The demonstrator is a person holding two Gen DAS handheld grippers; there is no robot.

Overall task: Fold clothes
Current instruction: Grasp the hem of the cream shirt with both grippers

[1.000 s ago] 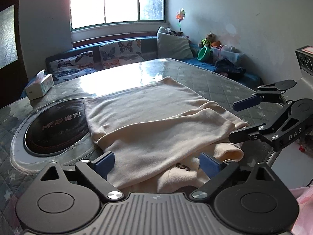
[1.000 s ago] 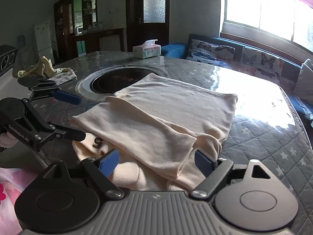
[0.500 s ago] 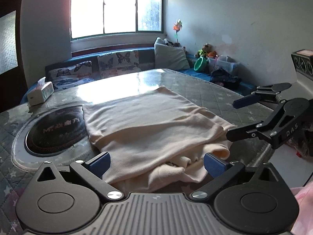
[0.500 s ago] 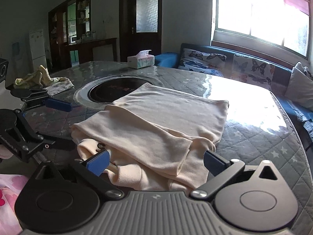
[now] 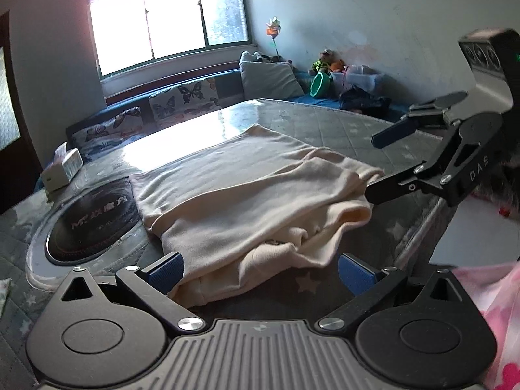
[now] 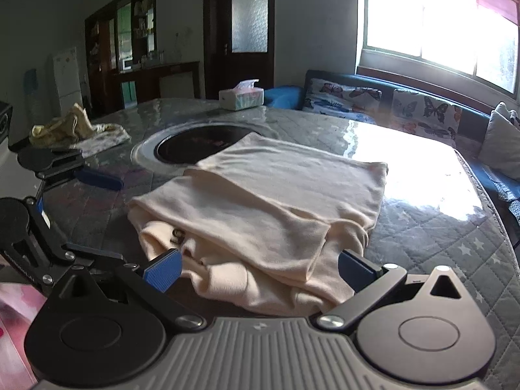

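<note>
A cream garment (image 5: 247, 191) lies partly folded on the quilted, star-printed table (image 5: 354, 130), its far half flat and smooth, its near half doubled over in loose layers with a rumpled collar end bunched at the table's near edge. One far corner of it overlaps the rim of the round dark cooktop (image 5: 91, 217) set into the table. In the left wrist view, the left gripper (image 5: 260, 269) hangs just short of the garment's near hem with its jaws spread wide; the blue pads (image 5: 165, 271) flank the bunched cloth without pressing it, and nothing is gripped. The right gripper (image 6: 260, 268) stands likewise at the near edge, jaws as wide apart as they go, the folded layers lying between the pads but free of them. Seen from the left camera, the right gripper's lower finger reaches to the garment's right-hand fold; whether it touches cannot be told. A tissue box (image 6: 241, 95) sits at the far side of the table, a crumpled yellow cloth (image 6: 65, 126) lies well apart at the table's left, and a butterfly-print bench cushion (image 5: 182, 100) runs under the window (image 5: 162, 19).
</note>
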